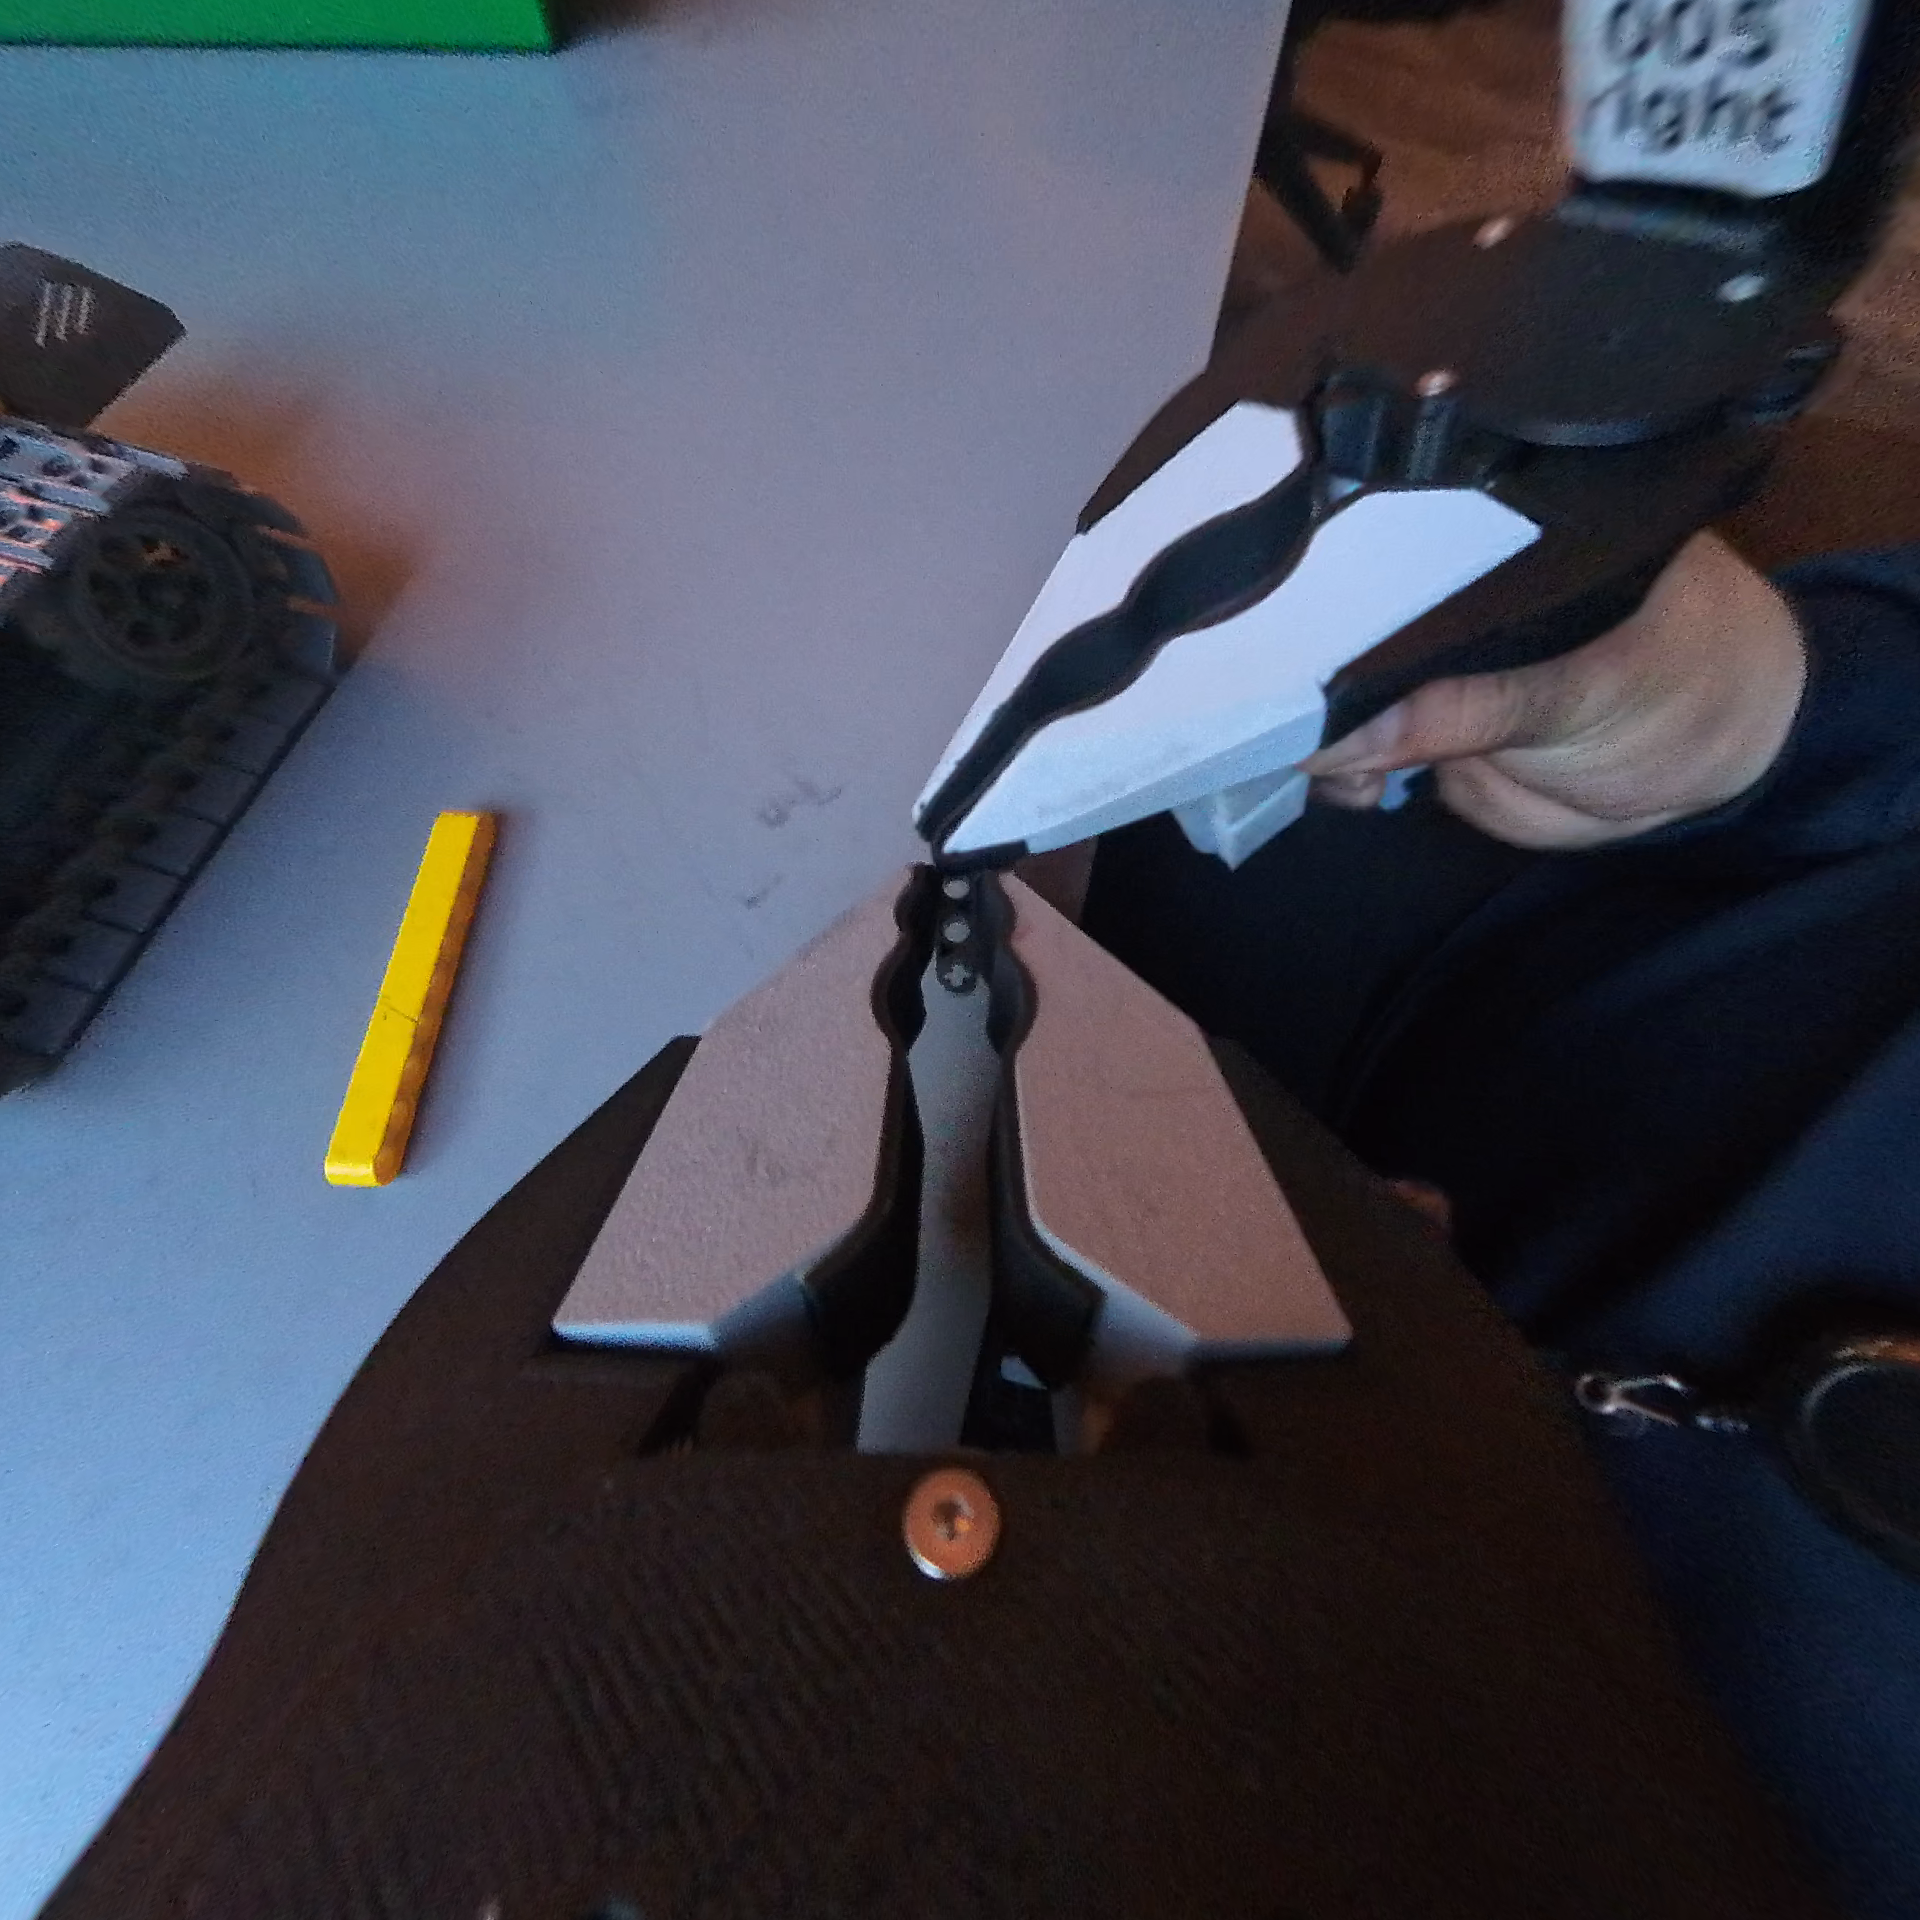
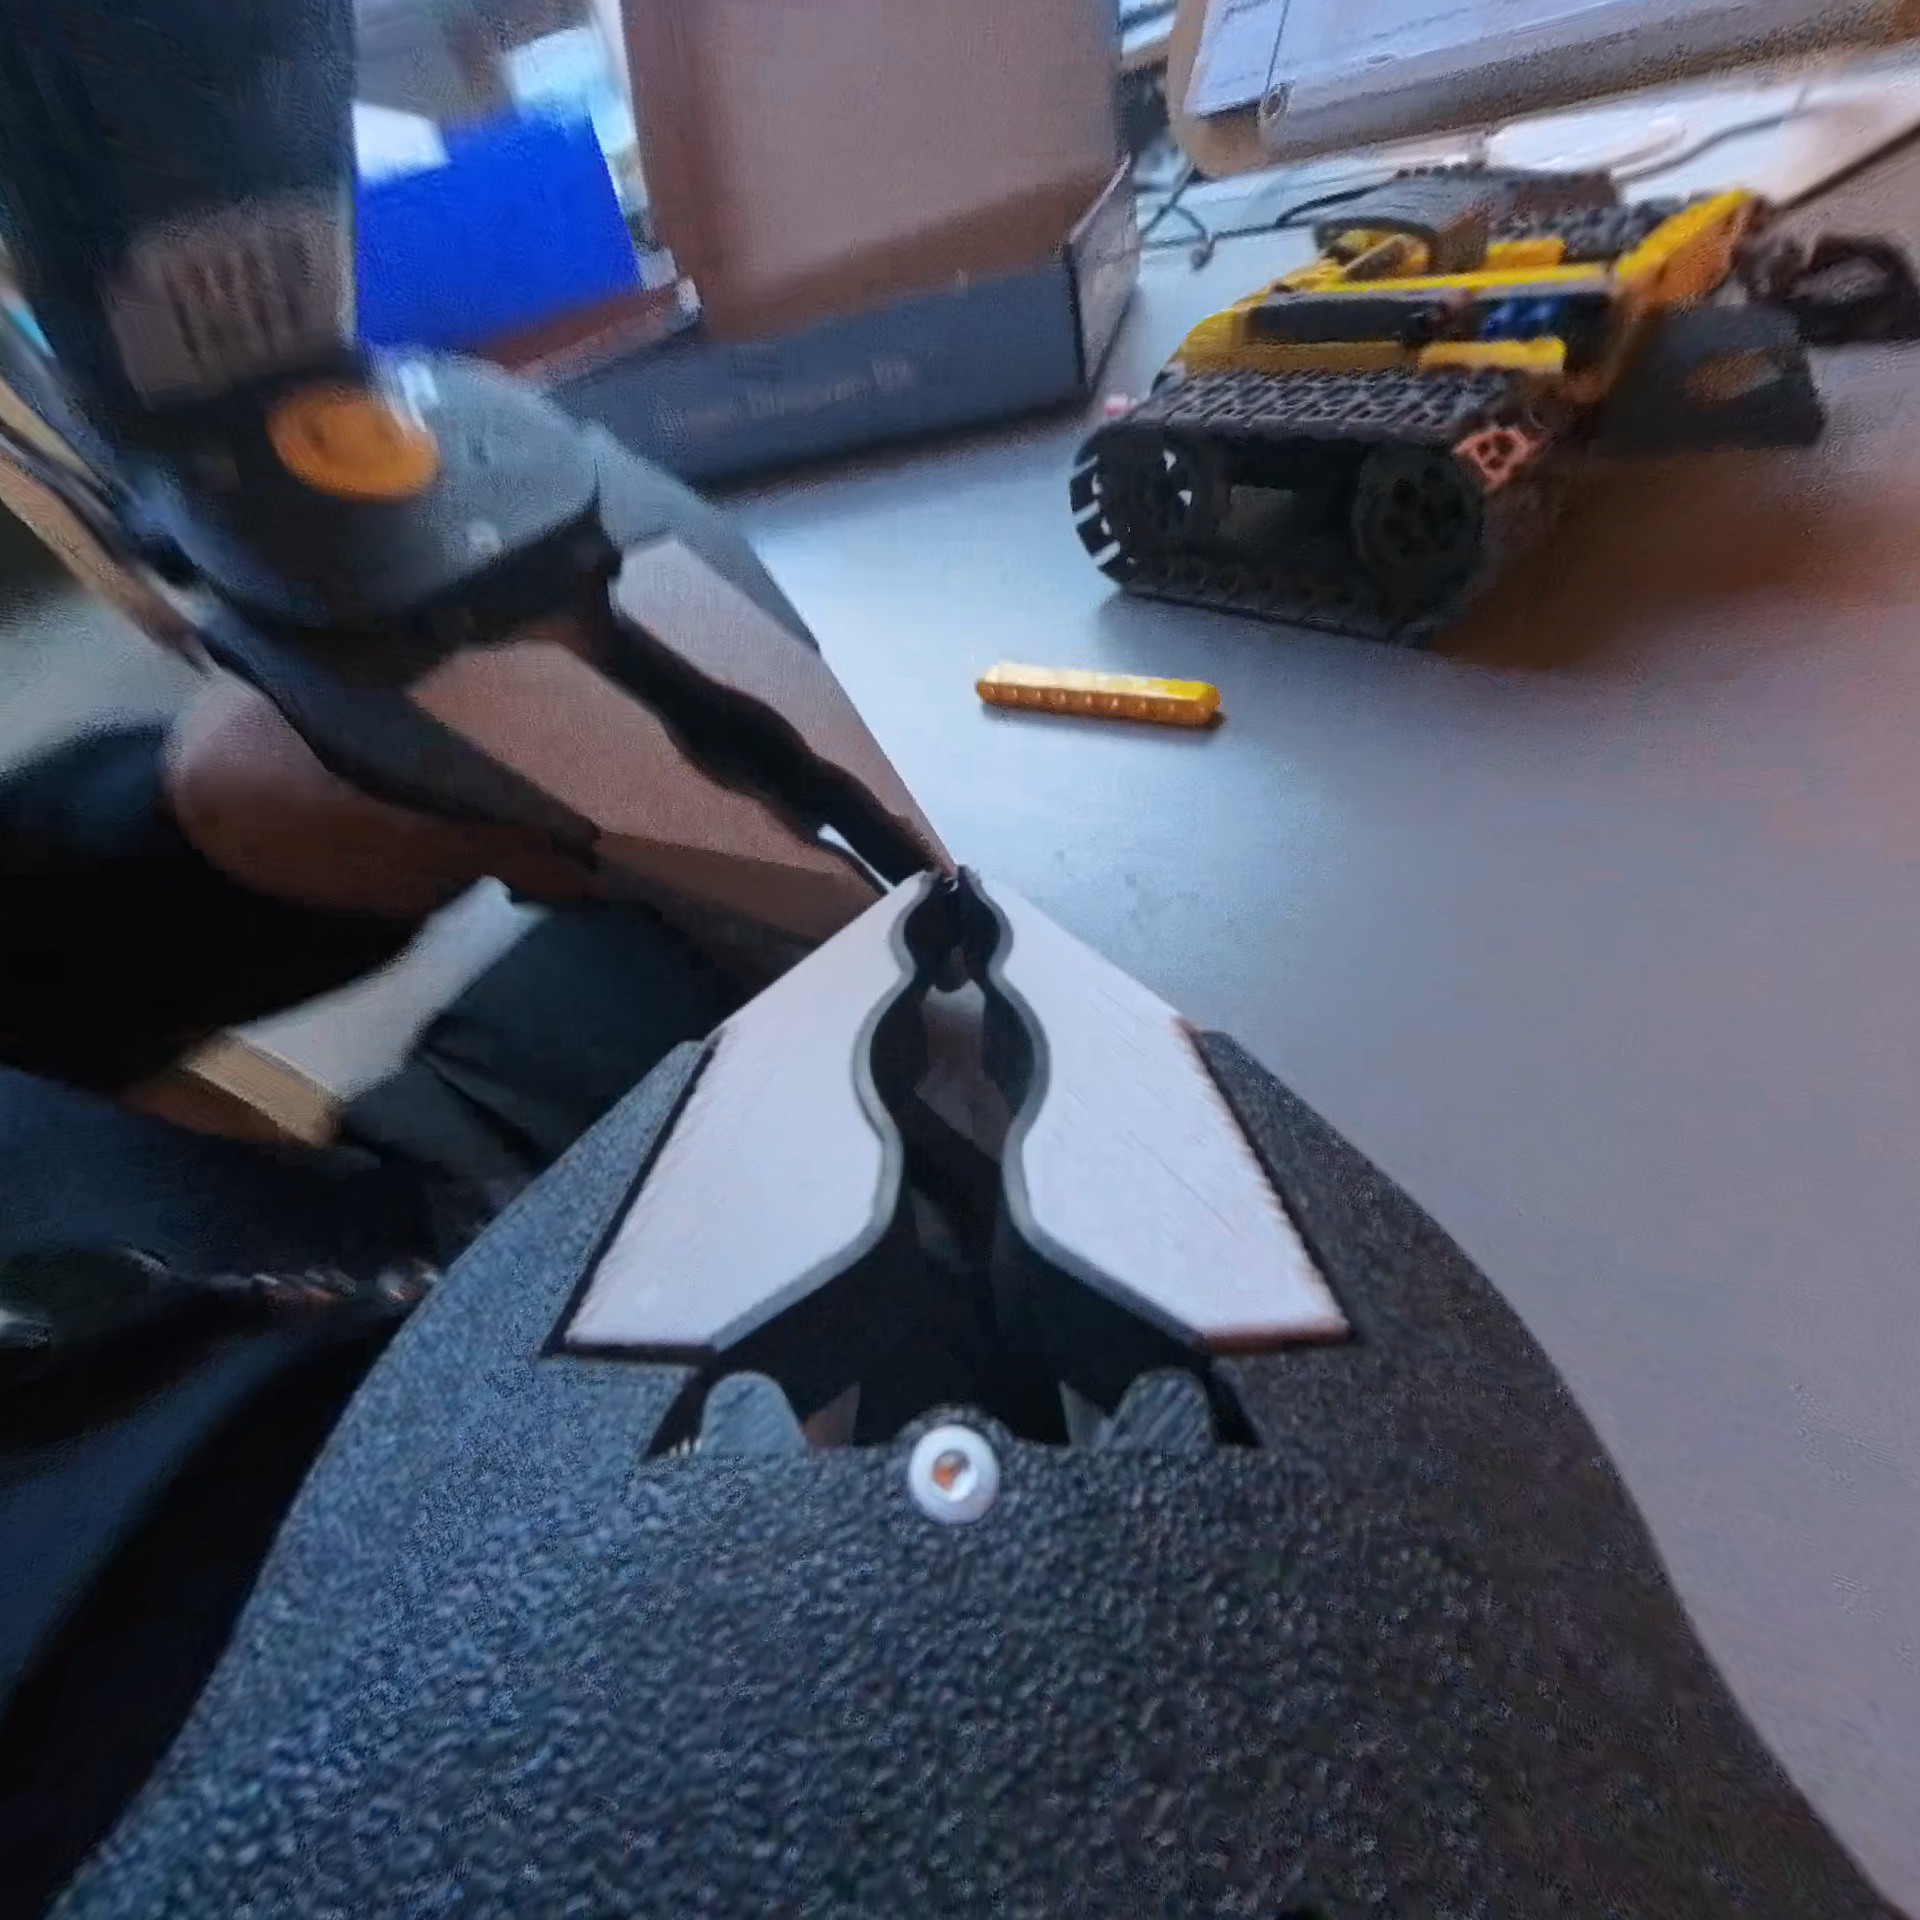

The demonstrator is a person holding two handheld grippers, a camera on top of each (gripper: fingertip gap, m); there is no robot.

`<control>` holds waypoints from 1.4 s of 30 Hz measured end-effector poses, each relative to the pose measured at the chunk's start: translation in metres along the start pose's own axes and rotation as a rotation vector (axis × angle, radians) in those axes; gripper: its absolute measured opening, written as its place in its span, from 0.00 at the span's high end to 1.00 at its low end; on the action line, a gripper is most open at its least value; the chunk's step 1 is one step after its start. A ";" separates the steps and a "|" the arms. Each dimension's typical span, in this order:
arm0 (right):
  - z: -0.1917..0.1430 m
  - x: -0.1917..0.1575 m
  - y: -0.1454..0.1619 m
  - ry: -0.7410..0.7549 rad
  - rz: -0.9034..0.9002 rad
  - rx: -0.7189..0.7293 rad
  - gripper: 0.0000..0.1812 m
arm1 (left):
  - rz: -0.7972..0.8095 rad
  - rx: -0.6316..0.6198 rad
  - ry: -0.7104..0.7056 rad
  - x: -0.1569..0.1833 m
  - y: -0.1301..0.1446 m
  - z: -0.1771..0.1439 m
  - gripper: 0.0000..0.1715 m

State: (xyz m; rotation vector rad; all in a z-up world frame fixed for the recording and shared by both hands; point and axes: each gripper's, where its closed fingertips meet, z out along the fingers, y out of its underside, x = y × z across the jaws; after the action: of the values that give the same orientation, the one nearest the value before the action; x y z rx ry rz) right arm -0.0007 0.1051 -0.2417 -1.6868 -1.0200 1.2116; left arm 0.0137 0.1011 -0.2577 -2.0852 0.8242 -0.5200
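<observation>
My left gripper (image 1: 956,904) is shut on a short dark beam with holes (image 1: 957,940), which lies along its fingers. My right gripper (image 1: 951,844) comes in from the upper right, held by a hand (image 1: 1579,717). Its tips are closed and meet the far end of the beam over the table's edge. In the right wrist view my right gripper (image 2: 951,899) pinches a small dark piece (image 2: 948,940); what kind is unclear. The left gripper (image 2: 920,857) shows blurred at the left, tip to tip with it.
A yellow beam (image 1: 410,997) lies loose on the grey table (image 1: 675,416); it also shows in the right wrist view (image 2: 1096,694). A yellow and black tracked toy vehicle (image 2: 1455,416) stands beyond it. A dark box (image 2: 862,384), a cardboard box (image 2: 873,145) and a green box (image 1: 281,21) stand at the back. The tips of both grippers are at nearly the same place.
</observation>
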 end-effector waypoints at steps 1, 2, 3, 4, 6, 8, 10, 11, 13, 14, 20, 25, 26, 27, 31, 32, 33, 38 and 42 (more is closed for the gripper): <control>-0.001 -0.004 -0.008 -0.049 0.079 0.055 1.00 | -0.004 -0.004 0.000 0.000 0.000 0.001 0.97; -0.007 -0.010 -0.028 -0.118 0.153 0.158 1.00 | 0.005 -0.093 -0.013 -0.001 0.012 0.006 0.97; -0.015 -0.011 -0.055 -0.143 0.183 0.255 1.00 | 0.038 -0.080 -0.036 -0.001 0.011 0.007 0.96; -0.017 -0.005 -0.072 -0.092 0.113 0.270 1.00 | 0.046 -0.075 -0.040 -0.001 0.010 0.007 0.97; -0.008 0.012 -0.071 -0.005 -0.028 0.125 1.00 | 0.003 -0.064 -0.020 -0.002 0.008 0.006 0.97; -0.001 0.018 -0.052 -0.072 0.053 -0.025 1.00 | -0.020 -0.062 0.011 -0.001 0.008 0.005 0.97; -0.004 0.016 -0.045 -0.131 0.101 -0.021 1.00 | -0.048 -0.050 0.046 0.001 0.006 0.004 0.97; -0.006 0.009 -0.039 -0.168 0.072 -0.041 1.00 | -0.076 -0.033 0.080 0.003 0.003 0.002 0.97; -0.013 -0.009 -0.027 -0.254 -0.049 -0.084 0.98 | -0.181 0.031 0.171 0.003 -0.006 -0.006 0.97; -0.017 -0.013 -0.021 -0.263 -0.117 -0.106 0.92 | -0.234 0.078 0.235 0.004 -0.013 -0.011 0.98; -0.024 -0.023 -0.024 -0.212 -0.427 -0.124 0.90 | -0.486 0.214 0.579 0.015 -0.034 -0.037 0.97; -0.016 -0.033 -0.026 -0.162 -0.717 -0.139 0.87 | -0.600 0.204 0.773 0.032 -0.037 -0.046 0.97; -0.017 -0.036 -0.027 -0.158 -0.780 -0.136 0.90 | -0.621 0.219 0.790 0.031 -0.039 -0.048 0.97; -0.017 -0.038 -0.027 -0.169 -0.819 -0.140 0.93 | -0.626 0.217 0.808 0.032 -0.039 -0.049 0.97; -0.017 -0.037 -0.021 -0.215 -0.772 -0.183 0.94 | -0.570 0.174 0.756 0.032 -0.034 -0.045 0.97; -0.017 -0.035 -0.018 -0.223 -0.723 -0.199 0.95 | -0.554 0.161 0.728 0.030 -0.032 -0.043 0.97; -0.015 -0.032 -0.016 -0.225 -0.668 -0.214 0.95 | -0.539 0.150 0.695 0.028 -0.030 -0.041 0.97; -0.006 -0.014 -0.006 -0.179 -0.405 -0.266 0.95 | -0.437 0.108 0.499 0.010 -0.020 -0.031 0.94; -0.004 -0.006 0.001 -0.206 -0.148 -0.330 0.95 | -0.072 0.102 0.277 0.007 -0.021 -0.033 0.83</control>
State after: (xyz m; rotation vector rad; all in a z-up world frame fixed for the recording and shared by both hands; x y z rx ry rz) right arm 0.0022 0.0985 -0.2400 -1.7186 -1.5128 1.1851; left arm 0.0061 0.0879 -0.2209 -1.9814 0.8608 -0.8864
